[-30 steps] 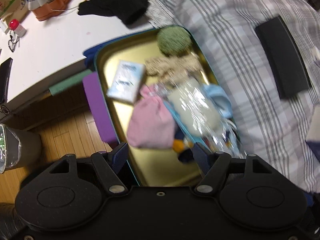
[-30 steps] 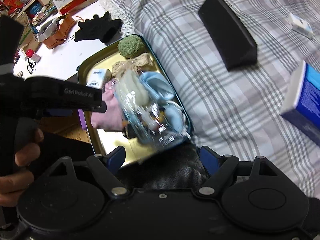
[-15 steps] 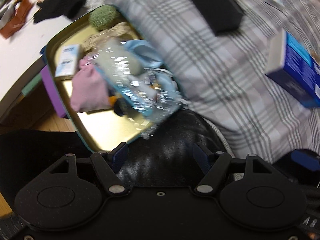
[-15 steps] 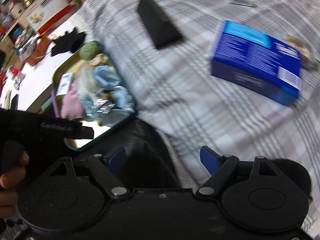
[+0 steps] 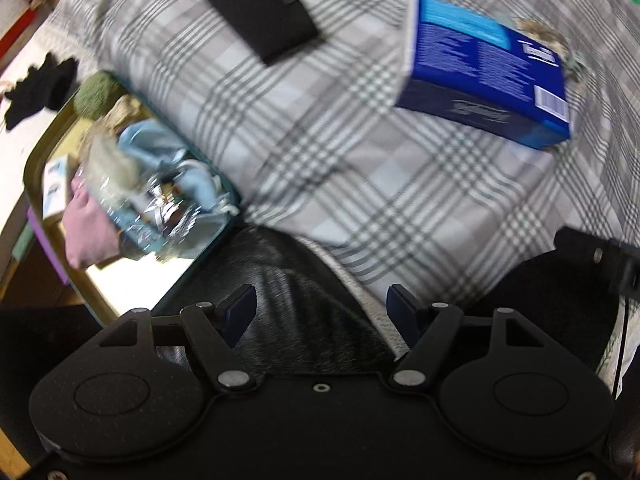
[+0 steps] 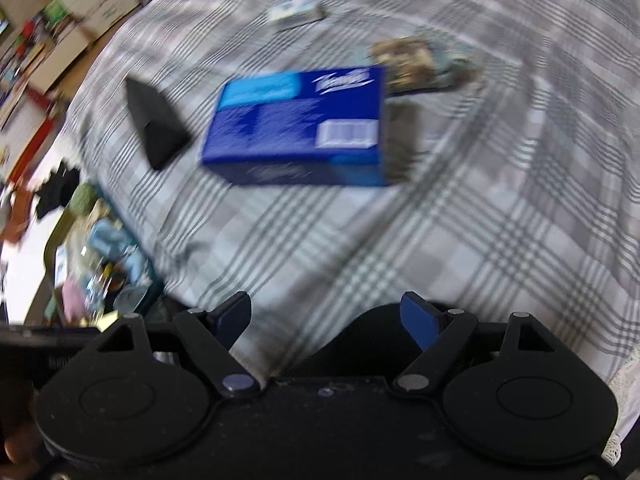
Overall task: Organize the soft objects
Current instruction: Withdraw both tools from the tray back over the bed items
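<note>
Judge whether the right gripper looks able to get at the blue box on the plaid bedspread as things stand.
Probably yes. The right gripper is open and empty, facing the blue box, which lies alone on the plaid bedspread. Only bare cloth shows between them, though blur hides fine detail.

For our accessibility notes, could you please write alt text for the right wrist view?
A blue box lies on a grey plaid bedspread, with a black wedge to its left. The open, empty right hand-held gripper points toward them; a tray of soft items sits far left.

bedspread (image 6: pixel 460 220): bare middle | obstacles: blue box (image 6: pixel 296 128), black wedge (image 6: pixel 156 128)
</note>
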Action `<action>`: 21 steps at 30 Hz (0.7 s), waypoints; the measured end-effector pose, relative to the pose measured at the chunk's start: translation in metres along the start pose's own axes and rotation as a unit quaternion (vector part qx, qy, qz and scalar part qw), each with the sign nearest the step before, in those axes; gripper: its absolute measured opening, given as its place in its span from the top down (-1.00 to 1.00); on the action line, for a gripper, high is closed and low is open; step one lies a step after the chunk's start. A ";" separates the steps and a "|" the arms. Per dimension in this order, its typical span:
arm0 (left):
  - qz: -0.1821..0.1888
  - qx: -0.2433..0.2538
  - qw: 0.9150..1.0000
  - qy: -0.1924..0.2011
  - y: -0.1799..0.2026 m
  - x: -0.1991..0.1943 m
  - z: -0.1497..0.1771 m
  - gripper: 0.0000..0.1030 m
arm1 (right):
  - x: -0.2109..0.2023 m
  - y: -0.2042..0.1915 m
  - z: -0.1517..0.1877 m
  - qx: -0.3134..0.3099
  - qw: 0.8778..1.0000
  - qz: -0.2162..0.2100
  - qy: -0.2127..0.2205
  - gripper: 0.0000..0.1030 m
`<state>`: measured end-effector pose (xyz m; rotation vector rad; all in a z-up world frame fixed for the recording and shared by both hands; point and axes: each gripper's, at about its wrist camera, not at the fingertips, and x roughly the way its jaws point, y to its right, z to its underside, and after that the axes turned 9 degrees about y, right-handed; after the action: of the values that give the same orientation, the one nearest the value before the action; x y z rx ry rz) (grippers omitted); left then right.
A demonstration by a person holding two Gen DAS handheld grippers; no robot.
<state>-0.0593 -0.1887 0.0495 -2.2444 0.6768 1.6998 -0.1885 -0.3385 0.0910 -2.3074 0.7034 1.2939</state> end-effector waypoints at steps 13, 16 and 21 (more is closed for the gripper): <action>0.015 0.040 0.999 0.031 0.039 -0.011 -0.048 -0.33 | 0.004 0.072 -0.067 0.095 0.993 0.053 0.050 -0.59; 0.017 0.042 0.998 0.046 0.043 -0.015 -0.070 -0.34 | 0.009 0.081 -0.089 0.113 0.990 0.062 0.062 -0.65; 0.007 0.048 0.997 0.067 0.051 -0.010 -0.114 -0.44 | 0.024 0.091 -0.122 0.152 0.984 0.061 0.068 -0.74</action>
<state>0.0083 -0.2828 0.0961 -2.3063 0.7884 1.5003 -0.1516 -0.4850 0.1210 -2.1434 1.0262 1.0021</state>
